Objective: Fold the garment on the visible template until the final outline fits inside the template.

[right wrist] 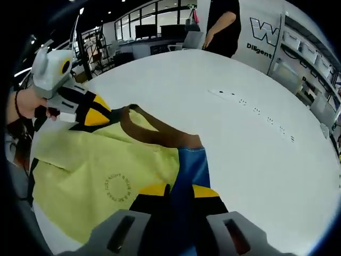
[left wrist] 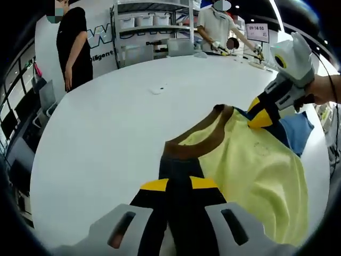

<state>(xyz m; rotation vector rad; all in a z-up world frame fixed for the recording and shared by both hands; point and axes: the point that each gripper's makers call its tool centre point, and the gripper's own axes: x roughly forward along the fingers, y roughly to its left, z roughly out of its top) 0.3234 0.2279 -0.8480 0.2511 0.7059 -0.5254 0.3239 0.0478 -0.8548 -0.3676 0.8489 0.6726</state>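
Observation:
A yellow T-shirt (left wrist: 250, 165) with a brown collar (left wrist: 197, 144) and blue sleeves lies on the white table (left wrist: 106, 138). In the left gripper view my left gripper (left wrist: 178, 184) is shut on the dark sleeve (left wrist: 178, 168) at the near shoulder. My right gripper (left wrist: 259, 114) comes in from the right, shut on the far shoulder beside the other blue sleeve (left wrist: 295, 130). In the right gripper view my right gripper (right wrist: 178, 190) is shut on the blue sleeve (right wrist: 192, 165). There the left gripper (right wrist: 96, 116) holds the T-shirt (right wrist: 101, 160) at the opposite shoulder, past the collar (right wrist: 154, 130).
Small dark marks (right wrist: 256, 111) dot the table (right wrist: 240, 160) beyond the shirt. A person in black (left wrist: 74, 42) and a person in white (left wrist: 216, 26) stand at the far side. Shelves with bins (left wrist: 149, 24) rise behind the table.

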